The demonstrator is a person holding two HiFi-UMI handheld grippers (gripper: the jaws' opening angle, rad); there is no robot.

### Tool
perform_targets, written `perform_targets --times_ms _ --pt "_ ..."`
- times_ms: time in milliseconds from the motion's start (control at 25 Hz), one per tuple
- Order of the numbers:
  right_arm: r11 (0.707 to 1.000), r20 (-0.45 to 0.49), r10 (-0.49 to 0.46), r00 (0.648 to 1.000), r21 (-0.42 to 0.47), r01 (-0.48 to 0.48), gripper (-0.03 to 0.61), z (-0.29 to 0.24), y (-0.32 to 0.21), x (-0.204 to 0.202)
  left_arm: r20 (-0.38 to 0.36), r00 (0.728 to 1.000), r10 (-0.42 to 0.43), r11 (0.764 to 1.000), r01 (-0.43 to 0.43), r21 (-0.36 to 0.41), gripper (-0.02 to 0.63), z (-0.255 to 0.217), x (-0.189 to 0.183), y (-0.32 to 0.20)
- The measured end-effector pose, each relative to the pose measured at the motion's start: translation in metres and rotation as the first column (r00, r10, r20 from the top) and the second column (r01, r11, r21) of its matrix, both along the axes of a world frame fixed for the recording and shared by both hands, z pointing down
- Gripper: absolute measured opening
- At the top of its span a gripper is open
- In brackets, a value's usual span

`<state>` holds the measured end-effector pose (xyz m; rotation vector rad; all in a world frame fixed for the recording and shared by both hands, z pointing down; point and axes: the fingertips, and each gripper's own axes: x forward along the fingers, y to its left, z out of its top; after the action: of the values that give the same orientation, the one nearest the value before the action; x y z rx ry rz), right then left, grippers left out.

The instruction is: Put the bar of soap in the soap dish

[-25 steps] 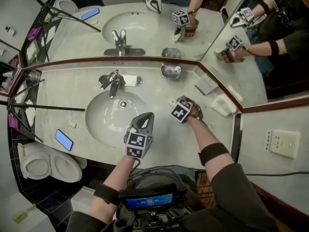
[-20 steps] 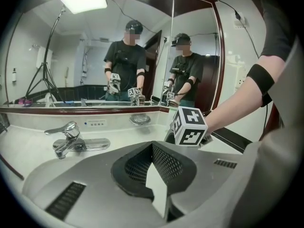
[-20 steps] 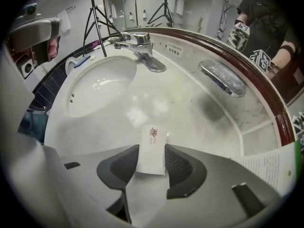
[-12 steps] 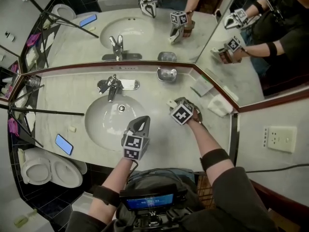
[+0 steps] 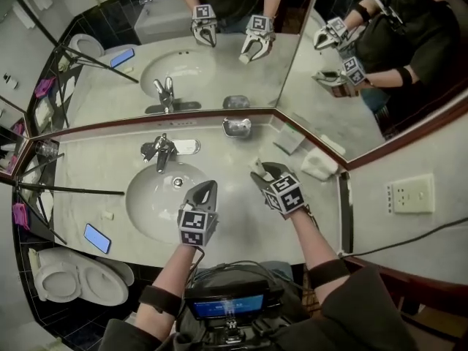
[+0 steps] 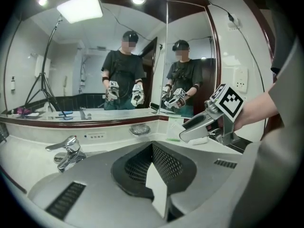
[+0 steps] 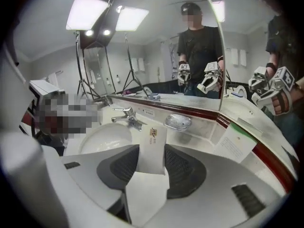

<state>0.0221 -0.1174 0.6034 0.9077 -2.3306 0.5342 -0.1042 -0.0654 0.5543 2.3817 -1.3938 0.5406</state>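
Note:
My right gripper (image 5: pixel 258 171) hangs above the counter to the right of the basin, shut on a white wrapped bar of soap (image 5: pixel 255 164). In the right gripper view the soap (image 7: pixel 153 144) stands upright between the dark pads of the right gripper (image 7: pixel 152 152), whose jaws have just been closing on it. The silver soap dish (image 5: pixel 236 128) sits against the mirror, beyond the soap (image 7: pixel 177 122). My left gripper (image 5: pixel 208 189) is shut and holds nothing over the basin's front rim. The left gripper view shows the left gripper (image 6: pixel 153 147), with the right gripper (image 6: pixel 199 129) to its right.
A chrome tap (image 5: pixel 162 151) stands behind the round basin (image 5: pixel 150 199). A white card (image 5: pixel 289 139) and a white block (image 5: pixel 319 167) lie near the mirror corner. A blue phone (image 5: pixel 96 238) lies at the counter's left front. A toilet (image 5: pixel 73 276) is below left.
The right gripper has risen off the counter with the soap and rolled, its marker cube now facing up. The left gripper has stayed over the basin rim.

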Motion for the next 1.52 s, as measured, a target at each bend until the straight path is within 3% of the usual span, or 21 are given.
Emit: perform_targets --times_ms 240,560,880,1200,1520 --pt "0.993 0.100 0.095 0.990 0.057 -0.101 0.179 -0.033 0.030 0.018 0.005 1.000 0.029 0.999 -0.029 0.019 0.003 -0.007 0.009 -0.003" --pt "0.991 0.029 0.098 0.995 0.093 -0.100 0.179 -0.030 0.037 0.030 0.007 0.999 0.049 0.999 -0.049 0.012 0.002 -0.003 0.021 -0.007" --pt "0.985 -0.159 -0.060 0.985 0.153 0.084 0.179 -0.034 -0.023 -0.001 0.018 0.999 0.045 0.999 -0.045 0.004 0.003 0.007 0.029 -0.037" --pt "0.943 -0.375 -0.201 0.905 0.176 0.283 0.179 -0.013 -0.106 -0.043 0.033 0.999 0.022 1.000 -0.022 0.000 0.003 0.020 0.029 -0.093" --pt "0.936 -0.468 -0.261 0.844 0.092 0.340 0.179 0.038 -0.150 -0.063 0.040 0.999 -0.012 1.000 0.013 -0.028 0.003 0.043 0.023 -0.133"
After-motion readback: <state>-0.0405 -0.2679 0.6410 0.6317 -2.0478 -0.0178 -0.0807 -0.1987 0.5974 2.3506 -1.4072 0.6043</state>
